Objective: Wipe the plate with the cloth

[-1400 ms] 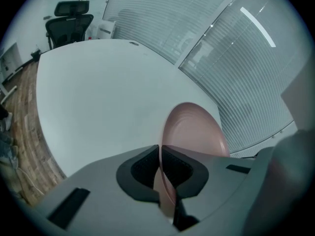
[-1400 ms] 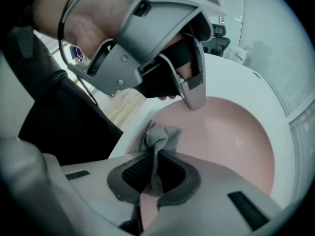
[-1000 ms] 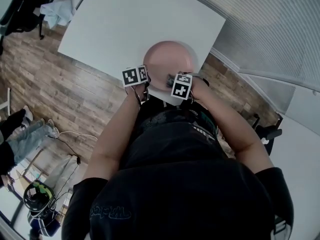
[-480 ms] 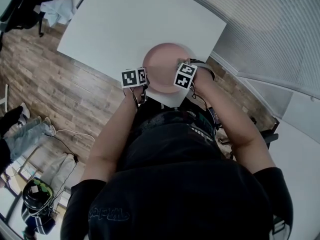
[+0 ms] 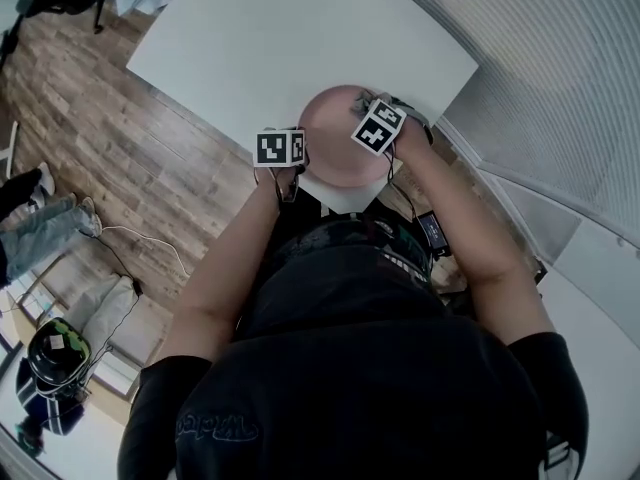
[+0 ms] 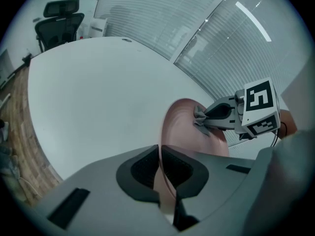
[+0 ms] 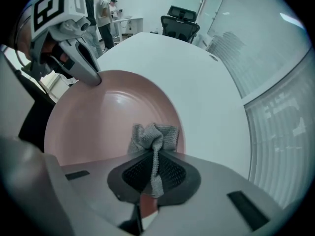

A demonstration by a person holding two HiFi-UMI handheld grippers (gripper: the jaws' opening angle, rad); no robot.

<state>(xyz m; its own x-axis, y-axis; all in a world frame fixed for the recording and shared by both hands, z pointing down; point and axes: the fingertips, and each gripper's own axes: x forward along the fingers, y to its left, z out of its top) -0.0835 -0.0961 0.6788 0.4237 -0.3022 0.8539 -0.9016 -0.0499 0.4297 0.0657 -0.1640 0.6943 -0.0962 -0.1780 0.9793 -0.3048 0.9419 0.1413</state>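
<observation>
Since the earlier frames the right tongs [image 7: 155,173] have swept across the plate [image 7: 98,117], from its near rim to its right side, while the left tongs [image 6: 160,163] have kept their place at the left rim.

Left tongs: jaws narrow, clamped on the plate's thin rim, which runs edge-on between the pads. Right tongs: jaws closed on the cloth [image 7: 155,136], a grey knitted wad bunched just ahead of the tips and pressed on the plate's inner surface near its right rim.

Room for moving: beyond both tongs lies a wide bare stretch of white tabletop [image 5: 300,38]. Behind them its near edge runs close, with only a small corner of white between plate and body. Right of the right tongs the tabletop's edge is also near. A black office chair [image 7: 182,18] stands past the far edge.

Pose: the left forearm [image 5: 235,258] and right forearm [image 5: 450,218] reach forward from the torso, both tongs pointing steeply down, one at each side of the plate.

Plate: round, pink, glossy and shallow, with a raised rim and a pale highlight on its floor.
</observation>
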